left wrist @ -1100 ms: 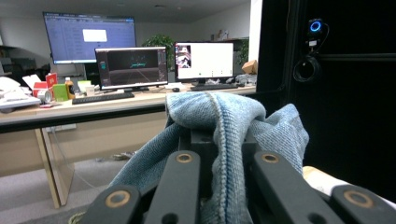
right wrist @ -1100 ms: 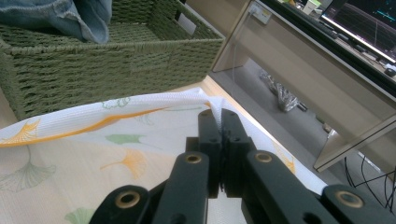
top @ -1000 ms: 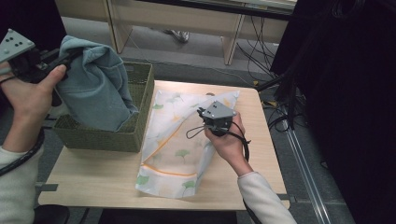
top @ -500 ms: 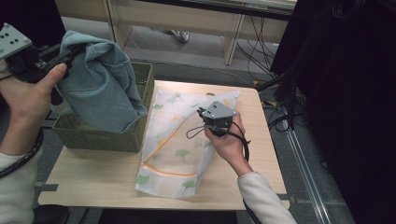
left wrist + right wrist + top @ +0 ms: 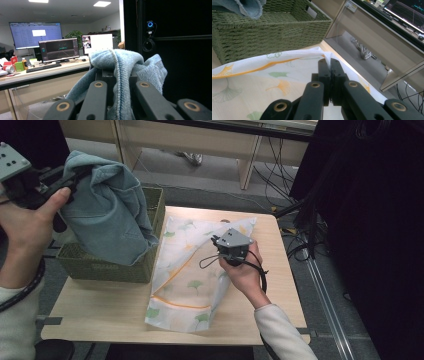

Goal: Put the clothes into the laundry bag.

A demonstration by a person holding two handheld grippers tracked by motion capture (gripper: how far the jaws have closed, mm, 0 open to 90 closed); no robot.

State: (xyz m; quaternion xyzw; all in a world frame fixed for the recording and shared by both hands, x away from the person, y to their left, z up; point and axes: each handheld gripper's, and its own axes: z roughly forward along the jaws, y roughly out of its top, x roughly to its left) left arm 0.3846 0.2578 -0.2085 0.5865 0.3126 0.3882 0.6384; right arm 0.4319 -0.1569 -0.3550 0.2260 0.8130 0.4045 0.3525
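Observation:
A blue towel [image 5: 107, 215] hangs bunched above a green woven basket [image 5: 102, 267] at the table's left. My left gripper [image 5: 75, 172] is shut on its top fold, and in the left gripper view the towel [image 5: 150, 70] drapes over the jaws of this gripper [image 5: 117, 75]. A white cloth with a leaf print [image 5: 187, 270] lies flat on the table beside the basket. My right gripper [image 5: 217, 241] rests on its far part. Seen in the right gripper view, that gripper [image 5: 330, 65] is shut on a raised edge of the cloth [image 5: 262, 75].
The wooden table [image 5: 100, 310] has bare room in front of the basket and right of the cloth. The basket [image 5: 274, 30] stands close to the cloth's left edge. Cables lie on the floor at the right. A desk with monitors [image 5: 58, 50] stands beyond.
My left gripper has lifted the blue towel higher, so more of it now hangs above the basket. The right gripper and the white cloth have stayed put.

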